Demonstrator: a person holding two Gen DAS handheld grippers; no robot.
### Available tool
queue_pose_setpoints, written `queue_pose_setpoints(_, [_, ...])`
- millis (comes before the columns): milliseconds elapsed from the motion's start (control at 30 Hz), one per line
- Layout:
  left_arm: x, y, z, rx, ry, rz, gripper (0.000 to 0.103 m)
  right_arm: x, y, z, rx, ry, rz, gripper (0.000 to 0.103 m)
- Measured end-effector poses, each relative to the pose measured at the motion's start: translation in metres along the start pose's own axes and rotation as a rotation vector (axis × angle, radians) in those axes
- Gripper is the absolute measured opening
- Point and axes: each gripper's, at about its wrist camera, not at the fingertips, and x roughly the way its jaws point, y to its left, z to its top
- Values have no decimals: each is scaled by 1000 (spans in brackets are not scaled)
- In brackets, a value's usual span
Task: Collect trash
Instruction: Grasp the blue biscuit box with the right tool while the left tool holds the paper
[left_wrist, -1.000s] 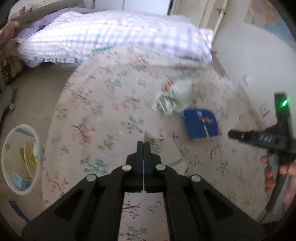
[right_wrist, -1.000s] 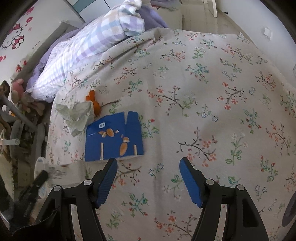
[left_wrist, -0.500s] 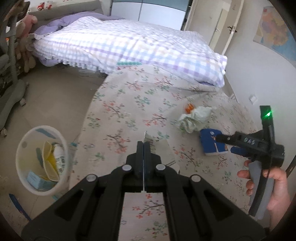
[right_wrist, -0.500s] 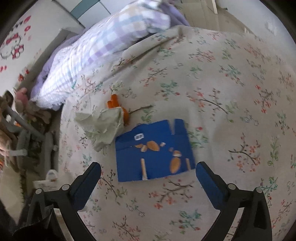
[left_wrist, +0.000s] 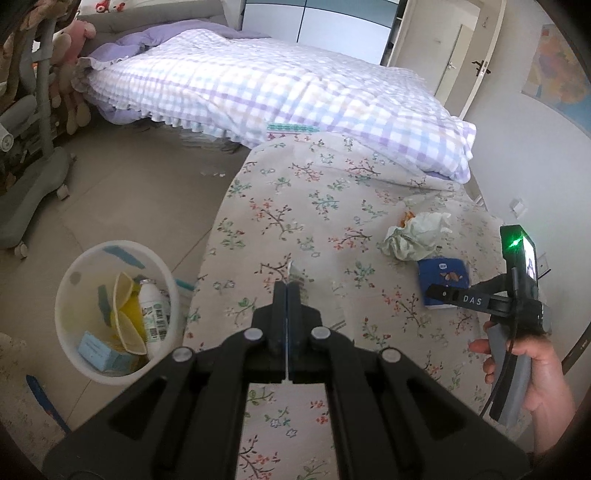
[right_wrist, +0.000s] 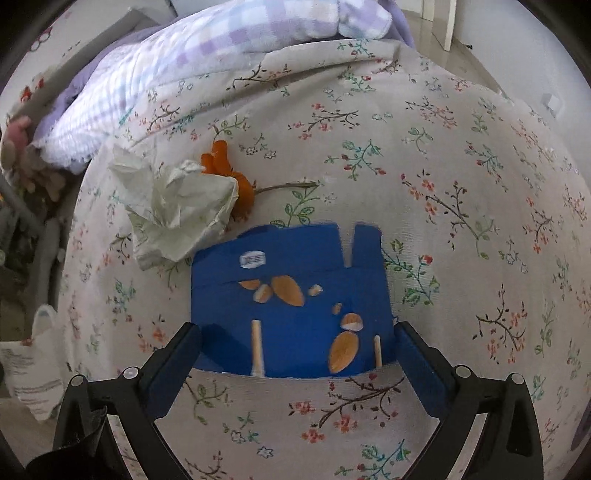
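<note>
Right gripper (right_wrist: 291, 354) has its two blue fingers spread as wide as they go, one on each side of the flat blue box (right_wrist: 291, 291), and the pads do not press on it. That box has pictures of nuts on it and lies on the flowery bed cover (right_wrist: 461, 184), with its near edge between the fingers. Just past the box's far left corner sits a crumpled white tissue (right_wrist: 177, 206), and it touches an orange peel (right_wrist: 242, 188) with a thin twig beside it. In the left wrist view the person's right hand (left_wrist: 532, 373) holds the handle of that gripper over the right side of the bed. Left gripper (left_wrist: 287, 291) has its fingers pressed tight together, pinching a thin see-through wrapper (left_wrist: 297, 275) with small print that sticks out past the tips. It hangs over the bed cover near the bed's left edge. Down on the floor beside that edge stands a white trash bin (left_wrist: 74, 280) with a bottle, yellow paper and a small light blue box inside. At the far end of the bed lies a checked purple and white blanket (left_wrist: 280, 88).
</note>
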Motion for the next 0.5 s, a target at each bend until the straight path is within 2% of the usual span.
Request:
queue_pose_setpoints(167, [-3, 6, -2, -5, -3, 9, 0, 3, 12, -8, -60, -1, -17, 103])
queue_pose_setpoints(267, [-4, 8, -2, -5, -5, 13, 0, 1, 9, -12, -65, -3, 5, 102])
queue_pose_setpoints(333, [-6, 11, -2, -12, -7, 12, 0, -3, 4, -16, -61, -12, 8, 93])
queue_pose_setpoints(400, [-8, 14, -2, -20, -11, 12, 0, -9, -4, -15, -48, -16, 12, 72])
queue_pose_setpoints(433, [-9, 15, -2, -23, -11, 11, 0, -11, -9, -16, -39, -16, 30, 66])
queue_pose_setpoints(500, [-11, 17, -2, -28, -14, 9, 0, -15, -20, -15, -11, -9, 87, 46])
